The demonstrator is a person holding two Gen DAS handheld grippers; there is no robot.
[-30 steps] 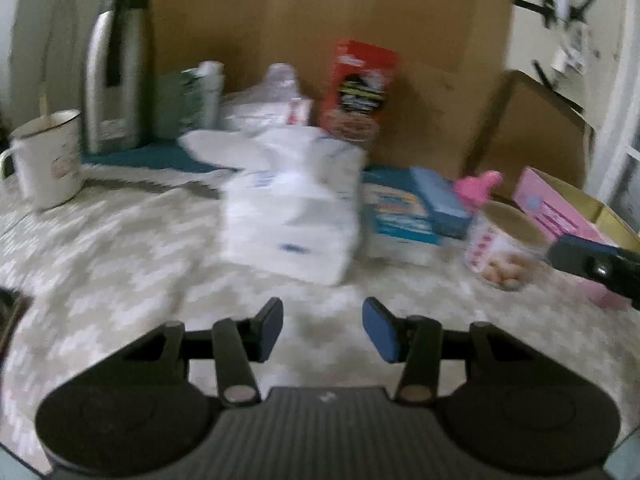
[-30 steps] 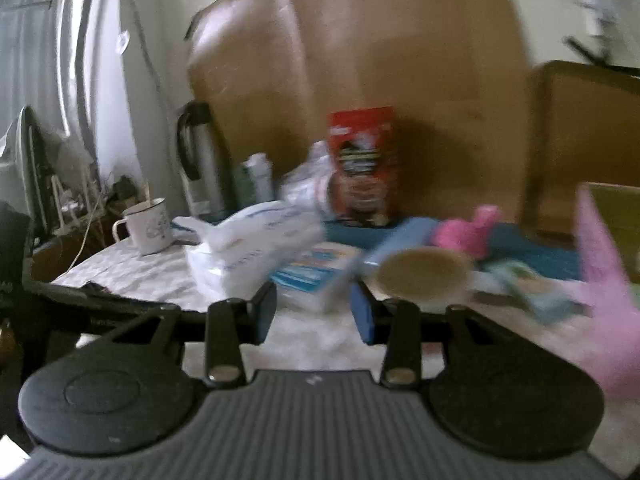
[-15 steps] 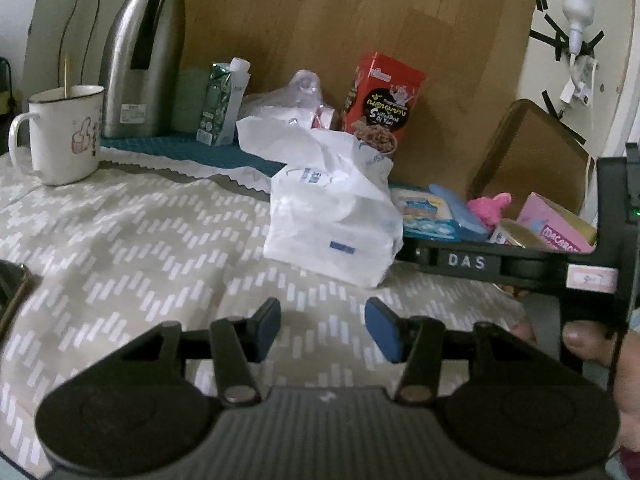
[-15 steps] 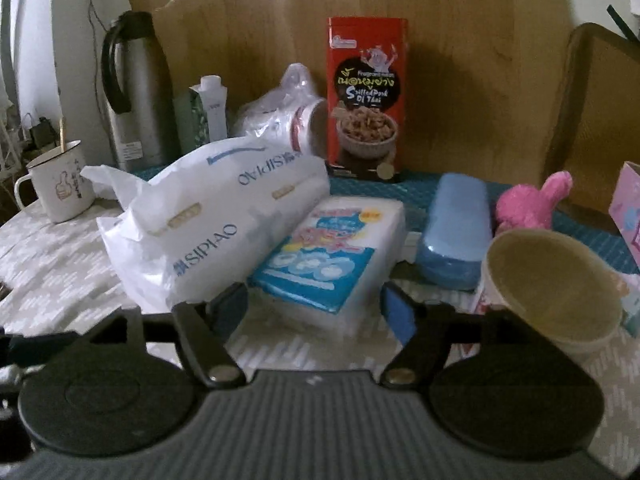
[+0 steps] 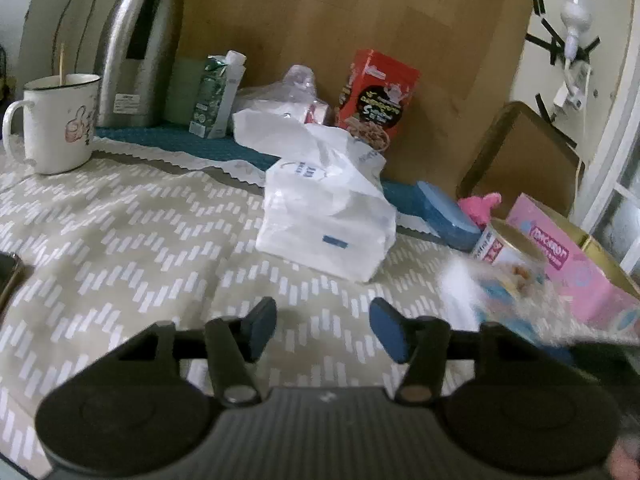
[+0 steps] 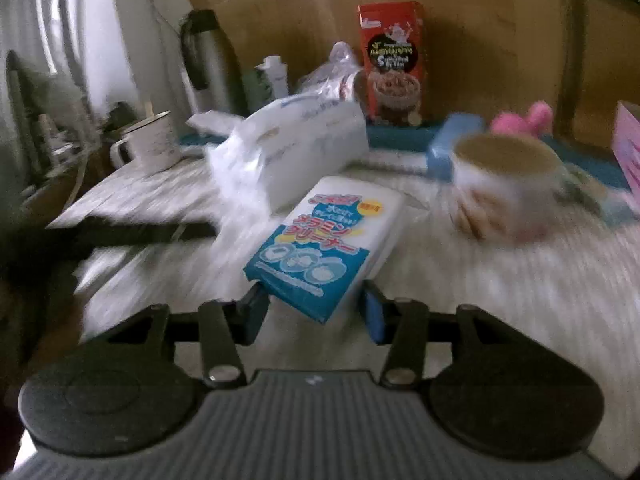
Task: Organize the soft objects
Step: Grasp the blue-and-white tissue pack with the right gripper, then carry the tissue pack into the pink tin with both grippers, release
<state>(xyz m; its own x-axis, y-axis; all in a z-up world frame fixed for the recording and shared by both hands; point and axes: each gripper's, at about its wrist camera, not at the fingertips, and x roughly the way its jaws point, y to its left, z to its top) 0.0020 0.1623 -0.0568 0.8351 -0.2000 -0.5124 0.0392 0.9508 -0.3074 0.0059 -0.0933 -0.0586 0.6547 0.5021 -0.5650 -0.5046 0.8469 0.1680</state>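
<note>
The right tongs (image 6: 314,312) are closing around the near end of the white, blue-labelled sponge pack (image 6: 324,240), which is lying on the patterned counter (image 6: 520,288); gripping only that soft end, the pack is likely sagging or slipping. The left tongs (image 5: 323,330) are opening, holding nothing.

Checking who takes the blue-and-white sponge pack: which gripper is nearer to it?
Right. The right gripper has the sponge pack between its closing jaws. The left gripper hangs over bare tablecloth, jaws opening and empty, the pack a blur off to its right.
</note>
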